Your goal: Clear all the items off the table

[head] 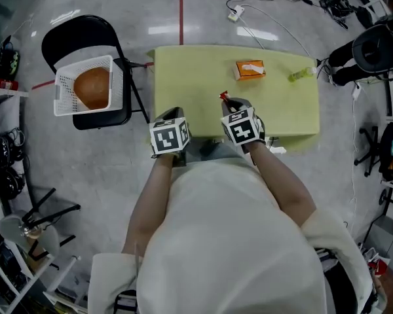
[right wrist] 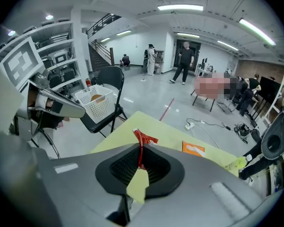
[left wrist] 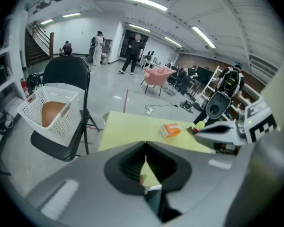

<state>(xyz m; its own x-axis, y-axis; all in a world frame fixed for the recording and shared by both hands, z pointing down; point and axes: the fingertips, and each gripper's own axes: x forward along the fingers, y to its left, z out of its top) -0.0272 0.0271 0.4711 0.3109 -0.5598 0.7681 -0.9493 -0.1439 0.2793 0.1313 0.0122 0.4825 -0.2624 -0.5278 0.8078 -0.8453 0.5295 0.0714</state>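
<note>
Over the near edge of the green table [head: 196,77] my right gripper [head: 228,103] is shut on a thin red wrapper [head: 224,97]. In the right gripper view the red wrapper [right wrist: 143,138] sticks up from between the closed jaws of the right gripper [right wrist: 141,150]. My left gripper [head: 173,114] hovers beside it at the table's near left edge. It is shut, and in the left gripper view nothing shows between the jaws of the left gripper [left wrist: 145,149]. An orange box [head: 250,69] and a yellow-green bottle [head: 301,74] lie on the far right of the table.
A white basket [head: 64,84] holding a round brown item [head: 93,87] rests on a black folding chair [head: 78,31] left of the table. Cables [head: 268,18] lie on the floor behind it. Shelving [head: 0,142] lines the left side. Several people stand far back in the hall.
</note>
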